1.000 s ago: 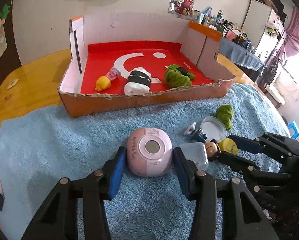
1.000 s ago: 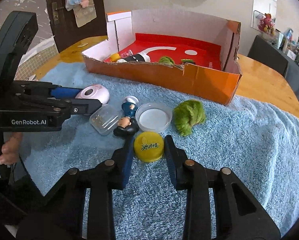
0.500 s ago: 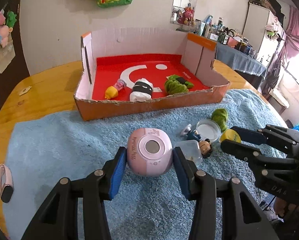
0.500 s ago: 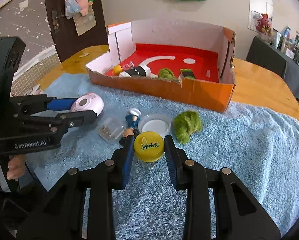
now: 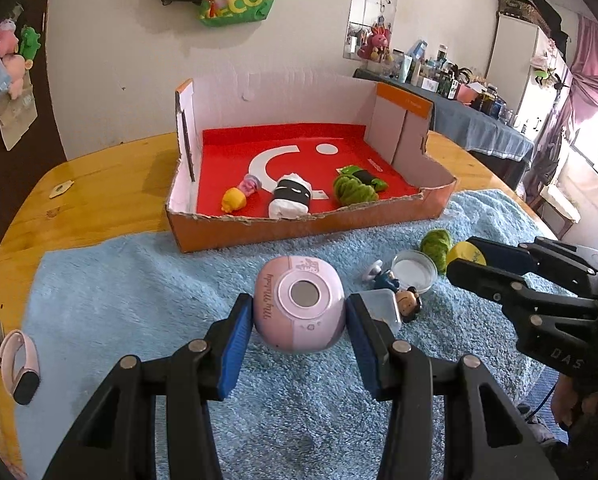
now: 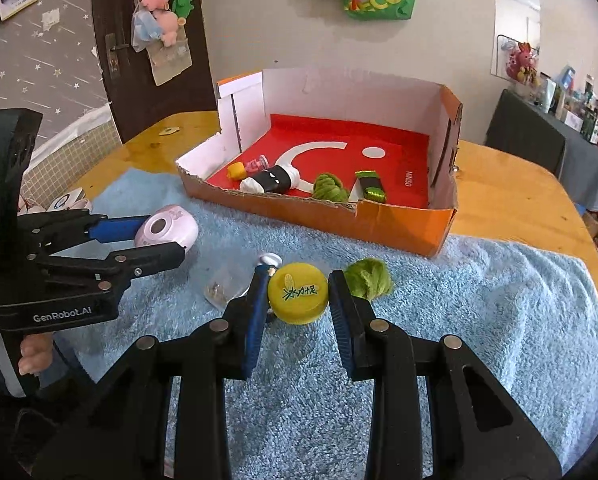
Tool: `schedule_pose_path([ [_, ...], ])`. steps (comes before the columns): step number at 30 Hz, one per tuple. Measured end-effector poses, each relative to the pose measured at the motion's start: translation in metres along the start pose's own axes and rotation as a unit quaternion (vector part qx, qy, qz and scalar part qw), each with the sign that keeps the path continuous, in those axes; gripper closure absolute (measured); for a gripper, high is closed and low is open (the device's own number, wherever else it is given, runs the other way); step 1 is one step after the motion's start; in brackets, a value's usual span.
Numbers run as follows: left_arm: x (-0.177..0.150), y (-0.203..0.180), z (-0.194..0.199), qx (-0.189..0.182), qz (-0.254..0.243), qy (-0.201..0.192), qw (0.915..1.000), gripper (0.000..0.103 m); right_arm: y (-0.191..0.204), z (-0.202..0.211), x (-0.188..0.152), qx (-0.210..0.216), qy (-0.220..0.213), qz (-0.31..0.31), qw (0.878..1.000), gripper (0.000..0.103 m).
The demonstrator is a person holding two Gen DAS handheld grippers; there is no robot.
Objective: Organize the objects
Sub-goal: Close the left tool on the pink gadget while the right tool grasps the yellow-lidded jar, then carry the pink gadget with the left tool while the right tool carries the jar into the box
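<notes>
Carrying two items toward one container. Item one: pink rounded gadget, lens face up, clamped between the blue pads of the left gripper and held above the blue towel. Item two: yellow cap, printed side toward the camera, pinched by the right gripper, likewise clear of the towel.

Destination, by judgement: orange cardboard box with red floor, standing just beyond the towel's far edge on the wooden table. Already inside, along the near wall: small yellow toy, black-and-white roll, green fuzzy piece.

Left on the towel: clear lidded case, small figure, white round dish, green fuzzy ball.

Handling note: lift each item clear of the torn front wall before going forward; set down on bare red floor behind the stored pieces; keep the two grippers apart over the box; loosen only once the item rests.
</notes>
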State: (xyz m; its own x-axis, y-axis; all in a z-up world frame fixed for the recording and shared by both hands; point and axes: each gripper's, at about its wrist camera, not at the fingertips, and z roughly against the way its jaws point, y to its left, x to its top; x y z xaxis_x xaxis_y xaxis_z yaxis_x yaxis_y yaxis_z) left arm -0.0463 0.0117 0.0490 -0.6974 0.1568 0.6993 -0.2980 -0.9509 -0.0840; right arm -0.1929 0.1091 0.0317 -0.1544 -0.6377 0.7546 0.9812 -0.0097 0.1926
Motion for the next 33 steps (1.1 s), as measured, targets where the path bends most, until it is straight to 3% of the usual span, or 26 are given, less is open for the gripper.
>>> schedule_pose_path([
  [15,0.018,0.009,0.003,0.002,0.002,-0.003,1.0,0.054,-0.007,-0.008,0.022,-0.002,0.0,0.006,1.0,0.074],
  [24,0.074,0.022,0.001,0.006,-0.008,-0.015,0.9998,0.054,-0.02,-0.023,0.079,-0.014,-0.008,0.018,1.0,0.074],
  [33,0.131,0.026,-0.057,0.032,-0.045,0.029,0.9981,0.054,-0.041,-0.088,0.143,-0.042,0.048,0.032,0.997,0.074],
])
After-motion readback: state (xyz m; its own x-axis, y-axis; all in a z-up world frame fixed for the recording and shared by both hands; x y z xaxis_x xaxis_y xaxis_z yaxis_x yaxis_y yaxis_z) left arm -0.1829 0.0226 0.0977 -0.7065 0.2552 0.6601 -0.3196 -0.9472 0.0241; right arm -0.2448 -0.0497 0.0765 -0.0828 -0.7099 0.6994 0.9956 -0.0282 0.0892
